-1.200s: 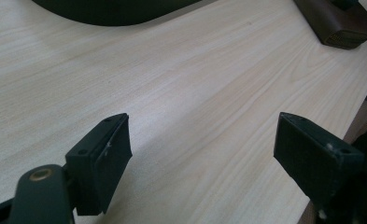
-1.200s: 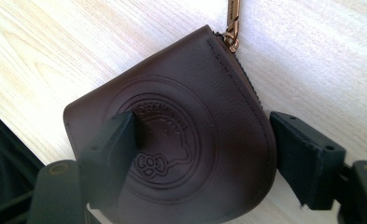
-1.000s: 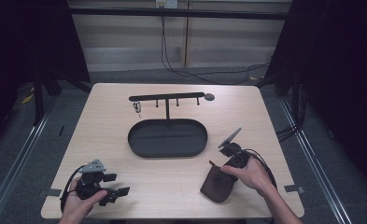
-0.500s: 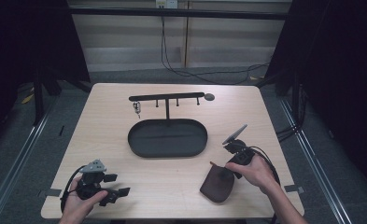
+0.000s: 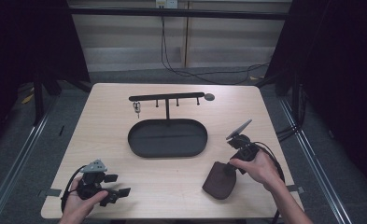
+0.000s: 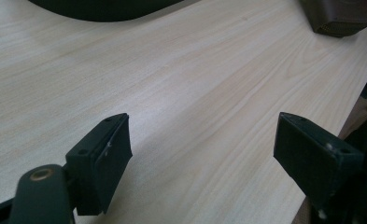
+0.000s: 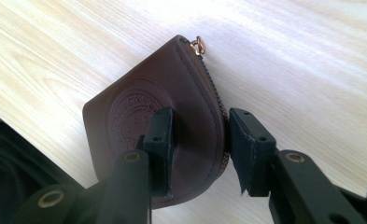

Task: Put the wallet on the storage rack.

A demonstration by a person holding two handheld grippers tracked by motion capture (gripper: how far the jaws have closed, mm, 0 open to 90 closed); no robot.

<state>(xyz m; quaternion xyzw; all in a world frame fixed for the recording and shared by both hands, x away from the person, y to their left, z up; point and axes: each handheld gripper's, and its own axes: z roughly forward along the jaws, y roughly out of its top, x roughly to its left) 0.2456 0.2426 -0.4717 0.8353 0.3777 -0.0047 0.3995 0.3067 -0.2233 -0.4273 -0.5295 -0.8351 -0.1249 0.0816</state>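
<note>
Table [image 5: 125,186]: pale wood-grain top, rounded corners, on a grey floor; dark curtains at both sides, pale wall panels and a hanging cable behind.

Tray [image 5: 139,148]: black, oval, mid-table. Behind it a black rack [image 5: 166,97] on a post, with pegs and a small key [image 5: 137,108] hanging at its left end.

Pouch [image 5: 217,185]: brown leather, round embossed seal, zip with brass pull; near the front right edge, right of the tray and well apart from it.

Right gripper [image 7: 201,140]: held in the right hand [image 5: 260,169]; pads clamped on the pouch, one on the embossed face, one at the zip edge. Jaws have just been closing.

Left gripper [image 6: 202,156]: front left of table, jaws wide apart over bare wood, nothing between.

Change from earlier frames: pouch's gripped end tipped up slightly; right hand a little higher. Left gripper unmoved.
</note>
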